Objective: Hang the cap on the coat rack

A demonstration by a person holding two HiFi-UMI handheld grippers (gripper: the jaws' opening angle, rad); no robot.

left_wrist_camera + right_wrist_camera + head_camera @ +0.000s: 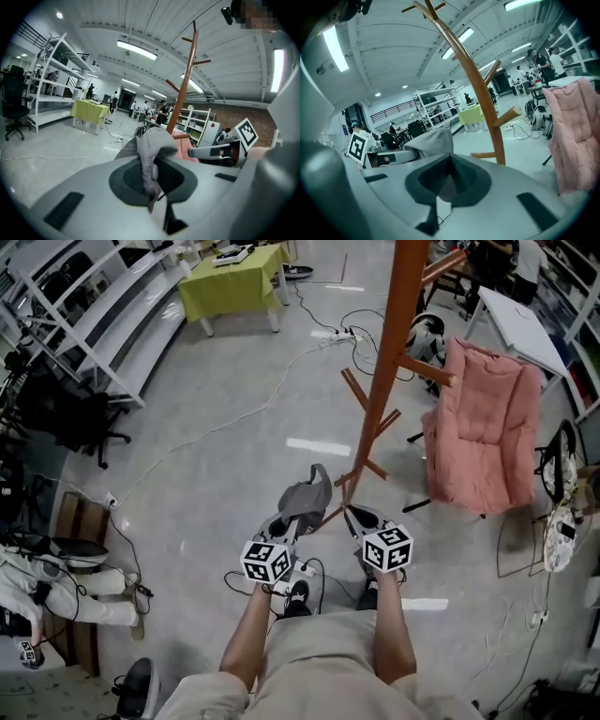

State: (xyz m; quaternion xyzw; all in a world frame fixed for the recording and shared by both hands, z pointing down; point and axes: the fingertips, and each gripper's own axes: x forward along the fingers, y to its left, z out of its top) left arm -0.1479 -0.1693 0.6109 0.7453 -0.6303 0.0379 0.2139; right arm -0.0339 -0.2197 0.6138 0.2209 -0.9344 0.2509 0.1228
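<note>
L gripper [286, 521] is clamped narrow on the grey cap [306, 495], which sticks out at 12 o'clock from it. R gripper [359, 517], at 3 o'clock of the cap, has jaws together w/ nothing in them. I see the coat rack [389, 362] at 1 o'clock, near.

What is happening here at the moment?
A person holds a tool in each hand. The left tool is shut on a grey cap, held up near the coat rack. The right tool is shut and empty beside it. The cap is not yet on a peg.
</note>
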